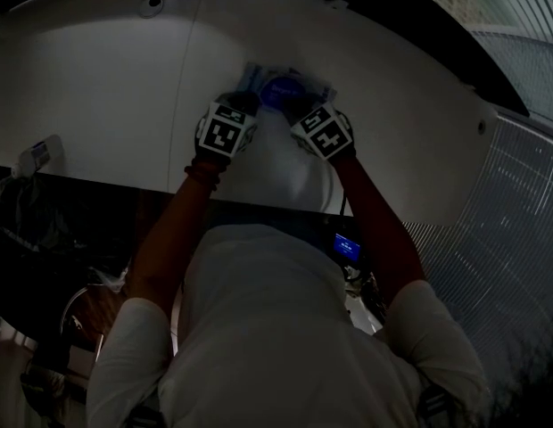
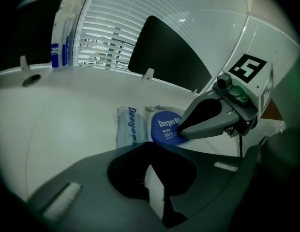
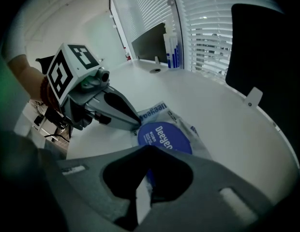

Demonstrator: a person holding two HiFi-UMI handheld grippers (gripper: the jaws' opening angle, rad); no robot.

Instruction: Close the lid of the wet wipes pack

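Observation:
The wet wipes pack point(image 2: 128, 127) lies flat on the white table point(image 2: 67, 124), with its round blue lid point(image 2: 164, 127) facing up. In the head view the pack point(image 1: 281, 86) sits just beyond both grippers. My right gripper point(image 2: 181, 132) is shut, and its tip presses on the lid's right edge. In its own view, the right gripper point(image 3: 150, 150) covers the near rim of the lid point(image 3: 164, 135). My left gripper point(image 3: 137, 125) is shut too, with its tip touching the pack beside the lid. Nothing is clamped between either pair of jaws.
A dark panel point(image 2: 164, 57) stands at the table's far edge in front of window blinds. Blue-and-white bottles point(image 2: 60, 42) stand at the far left, and a round cable hole point(image 2: 31, 79) is nearby. The table's front edge point(image 1: 125, 184) curves close to the person's body.

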